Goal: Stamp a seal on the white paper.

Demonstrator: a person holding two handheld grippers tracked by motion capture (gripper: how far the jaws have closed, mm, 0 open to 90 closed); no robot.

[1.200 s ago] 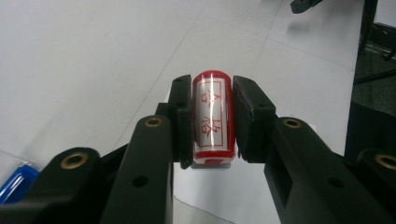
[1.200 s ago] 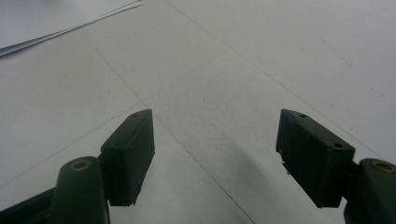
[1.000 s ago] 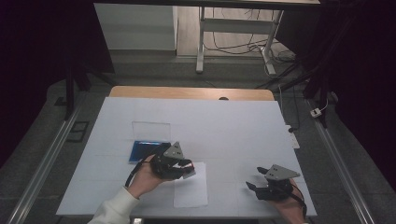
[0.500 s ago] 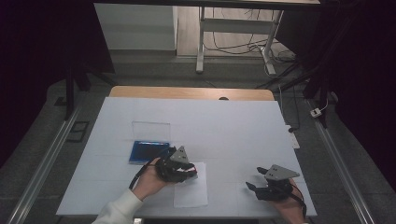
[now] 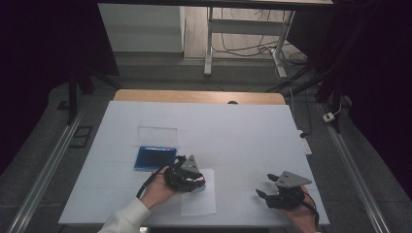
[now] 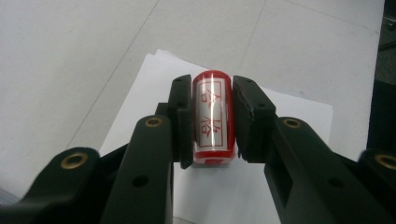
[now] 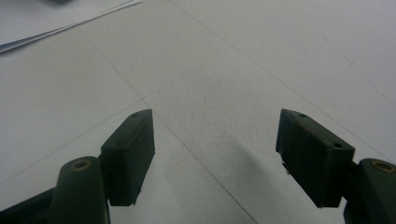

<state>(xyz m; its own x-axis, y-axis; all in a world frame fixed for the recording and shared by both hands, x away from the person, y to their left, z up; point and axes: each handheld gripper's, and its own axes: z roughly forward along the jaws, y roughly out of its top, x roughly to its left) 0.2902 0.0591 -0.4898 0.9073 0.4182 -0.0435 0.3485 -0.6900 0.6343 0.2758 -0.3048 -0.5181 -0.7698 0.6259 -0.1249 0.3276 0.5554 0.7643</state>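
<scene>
Two black grippers: left gripper (image 5: 196,180), right gripper (image 5: 265,187). Grey three-cornered plate (image 5: 293,178) atop each. Thick black jaws, blocky pads (image 7: 128,144), brass-ringed pivot holes (image 6: 74,160), small screw holes along the arms. Black cable (image 5: 145,183) looping off the left gripper. White sleeve (image 5: 125,219) on the left arm.
</scene>
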